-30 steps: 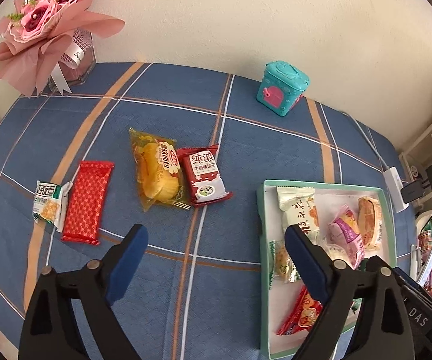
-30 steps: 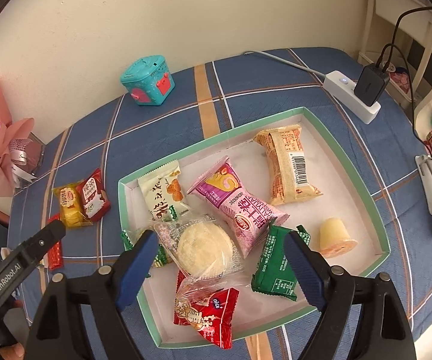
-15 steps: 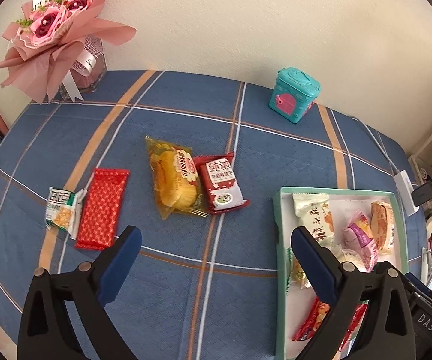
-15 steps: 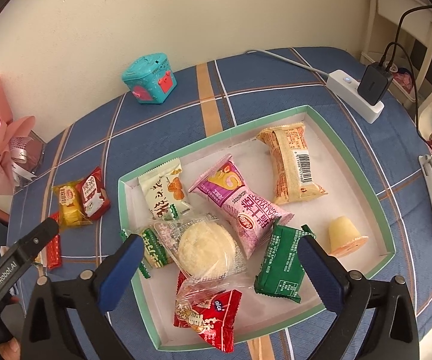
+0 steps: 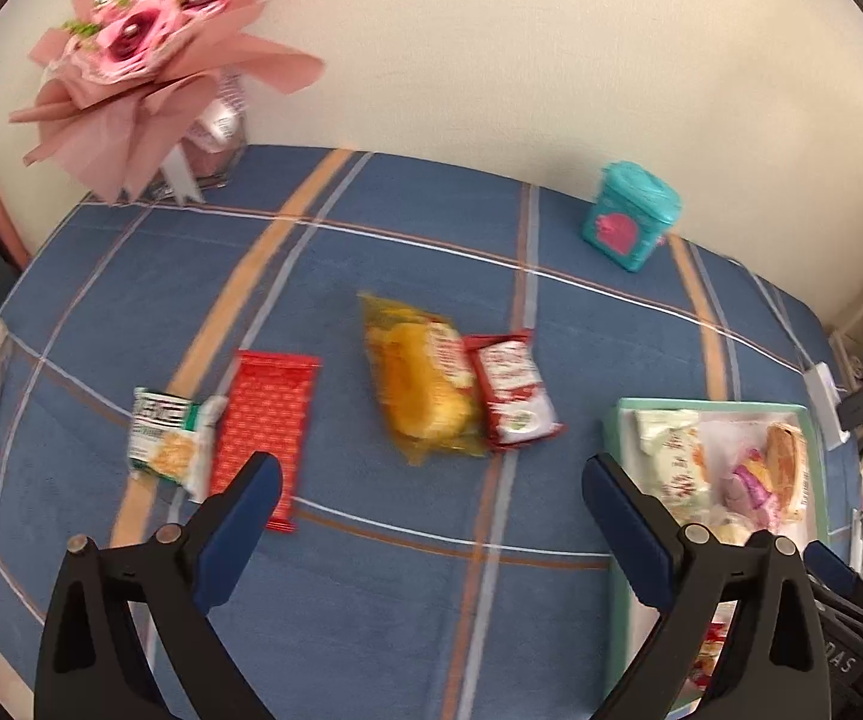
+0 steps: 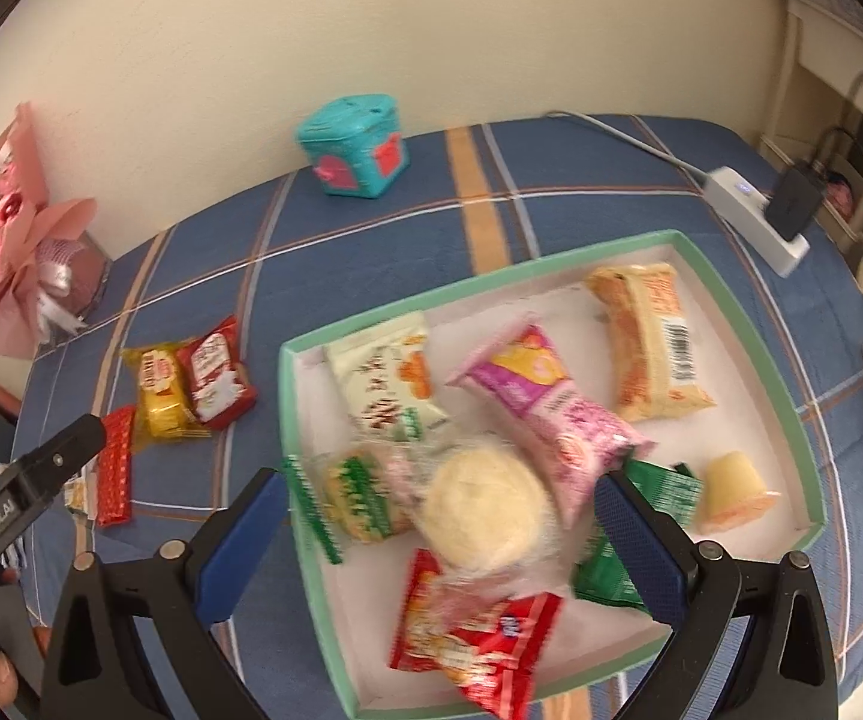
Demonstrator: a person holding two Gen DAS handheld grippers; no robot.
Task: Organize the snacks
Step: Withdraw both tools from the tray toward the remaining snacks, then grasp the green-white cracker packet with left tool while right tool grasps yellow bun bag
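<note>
blue plaid tablecloth [image 5: 407, 600], yellow snack [image 5: 422, 381] beyond wide left tool [image 5: 431, 480]; right tool [image 6: 443, 495] wide above tray [image 6: 749, 324]

Setting: home room | Evidence: plaid tablecloth [image 5: 407, 240], pink bouquet [image 5: 149, 54] at 10 o'clock, teal toy box [image 6: 356, 147] at 12 o'clock, power strip [image 6: 755, 213] at 2 o'clock

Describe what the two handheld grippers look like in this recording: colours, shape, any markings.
Both the left gripper and the right gripper are matt black plastic frames with two triangular, cut-out arms, silver pivot pins and dark blue textured pads on the fingers. Seen from the right wrist view, the left gripper's black side carries white "GenRobot.AI" lettering. No cables or sleeves show.
</note>
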